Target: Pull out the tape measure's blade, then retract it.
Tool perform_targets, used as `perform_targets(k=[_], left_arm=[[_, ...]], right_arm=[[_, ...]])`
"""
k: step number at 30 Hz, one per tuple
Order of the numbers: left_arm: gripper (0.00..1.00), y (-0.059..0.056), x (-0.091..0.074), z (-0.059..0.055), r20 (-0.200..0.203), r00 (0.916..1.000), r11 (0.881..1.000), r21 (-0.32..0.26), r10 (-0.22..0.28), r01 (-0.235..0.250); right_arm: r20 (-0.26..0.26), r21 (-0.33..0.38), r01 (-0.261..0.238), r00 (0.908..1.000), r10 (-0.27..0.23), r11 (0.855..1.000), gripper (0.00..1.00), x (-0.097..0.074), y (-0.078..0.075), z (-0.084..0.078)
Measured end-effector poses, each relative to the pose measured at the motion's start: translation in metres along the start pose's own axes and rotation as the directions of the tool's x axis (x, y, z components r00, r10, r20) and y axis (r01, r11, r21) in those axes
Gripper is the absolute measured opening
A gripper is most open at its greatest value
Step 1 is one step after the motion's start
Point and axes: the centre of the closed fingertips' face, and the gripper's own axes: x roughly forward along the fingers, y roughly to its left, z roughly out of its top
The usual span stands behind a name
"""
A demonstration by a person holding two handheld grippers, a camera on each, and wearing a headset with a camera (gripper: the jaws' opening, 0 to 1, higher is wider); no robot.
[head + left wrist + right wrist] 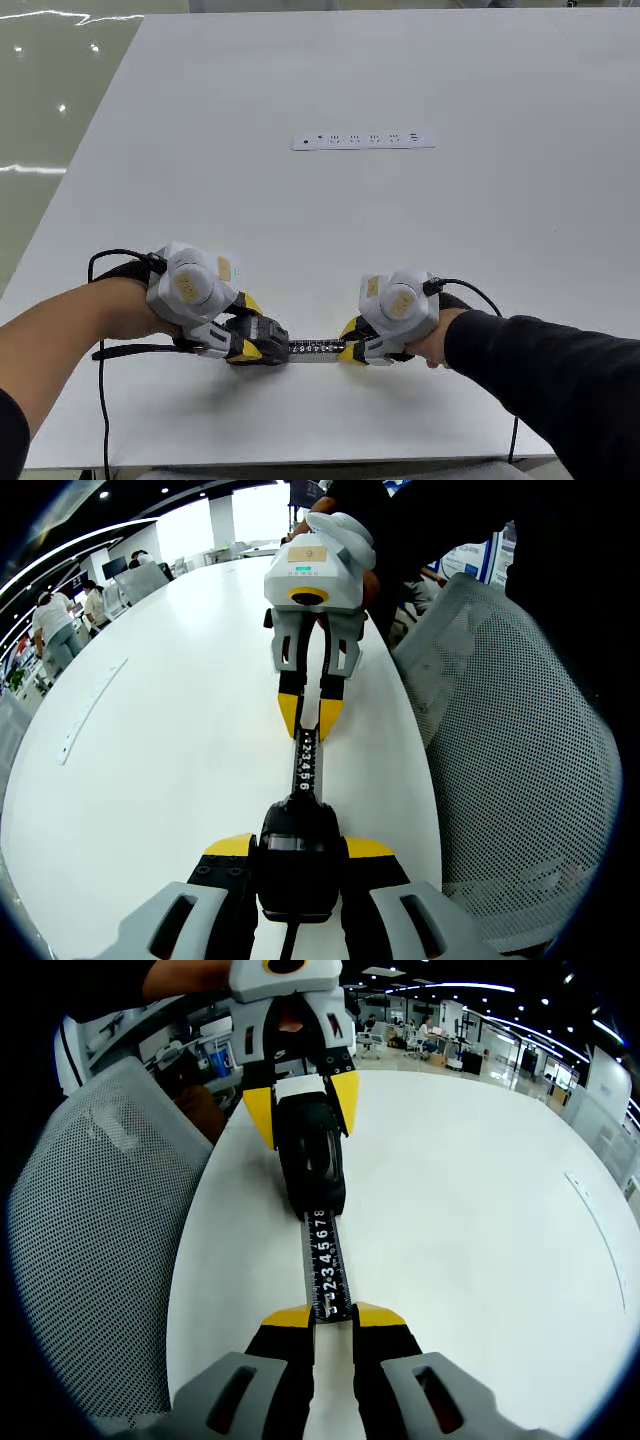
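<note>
Black tape measure case [298, 872] is clamped in left gripper [298, 846]; short numbered blade [326, 1255] is pinched by right gripper [331, 1316].

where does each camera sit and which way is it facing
Head view: on the headset, looking forward and down at the table; both forearms, left gripper and right gripper show.
Left gripper view: on the left gripper, looking along its jaws, shut on the case, at the right gripper.
Right gripper view: on the right gripper, looking along its jaws, shut on the blade, at the left gripper.
Shared: both gripper views show the blade, from opposite ends.
</note>
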Motion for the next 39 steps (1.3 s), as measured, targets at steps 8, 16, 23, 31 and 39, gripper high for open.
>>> perform_targets(k=[8,16,23,31,39], left_arm=[[0.28,0.0,0.0,0.0,0.0,1.0,1.0,0.0,0.0,0.0],[0.28,0.0,0.0,0.001,0.002,1.0,1.0,-0.001,0.001,-0.001],[0.28,0.0,0.0,0.001,0.005,1.0,1.0,-0.002,0.003,-0.003],[0.28,-0.001,0.0,0.001,0.004,1.0,1.0,-0.002,0.001,-0.001],[0.28,-0.002,0.0,0.001,0.005,1.0,1.0,-0.002,0.002,-0.002]], right_arm=[[0.0,0.003,0.001,1.0,-0.001,1.0,0.09,-0.002,0.0,-0.002],[0.0,0.002,0.001,1.0,-0.001,1.0,0.09,-0.005,0.0,-0.005],[0.0,0.002,0.006,1.0,-0.006,1.0,0.09,-0.007,-0.001,-0.008],[-0.002,0.014,0.005,1.0,-0.005,1.0,0.09,-0.009,-0.001,-0.01],[-0.005,0.013,0.007,1.0,-0.007,1.0,0.09,-0.01,-0.001,-0.012]])
